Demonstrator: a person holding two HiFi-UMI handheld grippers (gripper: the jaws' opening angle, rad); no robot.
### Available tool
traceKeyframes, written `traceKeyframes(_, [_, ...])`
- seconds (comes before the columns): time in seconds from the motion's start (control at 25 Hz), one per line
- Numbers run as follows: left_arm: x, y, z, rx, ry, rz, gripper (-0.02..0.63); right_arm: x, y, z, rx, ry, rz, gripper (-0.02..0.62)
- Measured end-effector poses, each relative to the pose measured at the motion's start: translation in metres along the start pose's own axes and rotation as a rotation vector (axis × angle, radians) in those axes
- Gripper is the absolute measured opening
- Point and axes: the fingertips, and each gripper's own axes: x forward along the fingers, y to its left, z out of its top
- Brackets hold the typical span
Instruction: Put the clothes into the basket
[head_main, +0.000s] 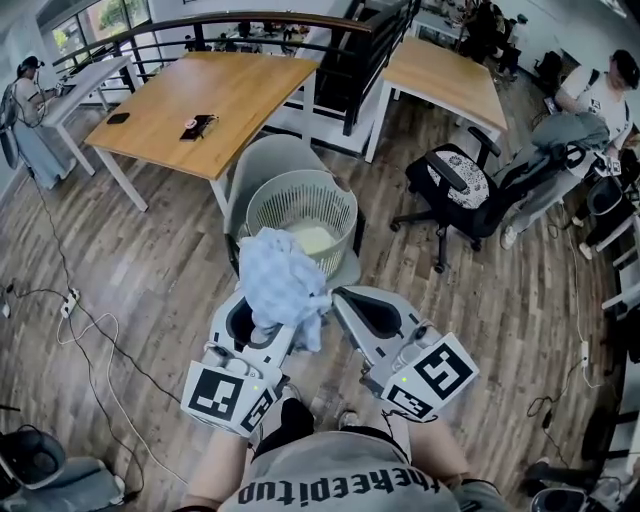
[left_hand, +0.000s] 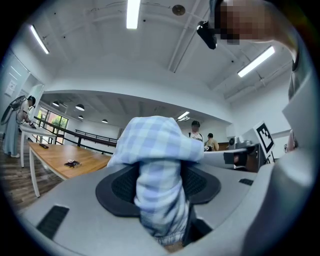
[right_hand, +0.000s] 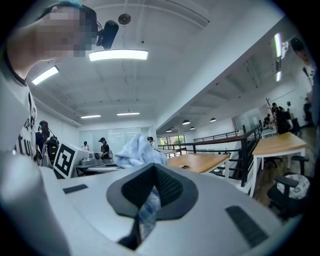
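A light blue checked cloth (head_main: 283, 280) bunches between my two grippers, just in front of the round white mesh basket (head_main: 262, 200). The basket stands on a grey chair (head_main: 268, 150) and has a pale garment (head_main: 313, 238) lying inside. My left gripper (head_main: 258, 312) is shut on a thick fold of the cloth (left_hand: 157, 165), which drapes over its jaws. My right gripper (head_main: 345, 297) is shut on a thin edge of the same cloth (right_hand: 145, 207), with the rest of it rising beyond the jaws. Both grippers point level toward the basket.
A wooden table (head_main: 215, 90) stands behind the basket and a second one (head_main: 440, 70) at the back right. A black office chair (head_main: 455, 185) sits to the right. Cables (head_main: 90, 330) trail over the wood floor at the left. People sit at the far edges.
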Motion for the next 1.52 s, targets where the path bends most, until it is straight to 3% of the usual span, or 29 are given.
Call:
traceKeyframes(0.8, [-0.006,0.078,0.007,0.009,0.006,-0.060,0.235,0.074,0.017,-0.004,0.004,0.002,-0.074,0.009])
traceKeyframes(1.28, [-0.008,0.089,0.006,-0.032,-0.003,-0.113,0.235,0.078,0.022,-0.006,-0.008,0.045,-0.146,0.009])
traceKeyframes(1.52, [-0.013,0.096,0.004,-0.044,-0.001,-0.103,0.235,0.085,0.027,-0.006,-0.013,0.054,-0.140,0.009])
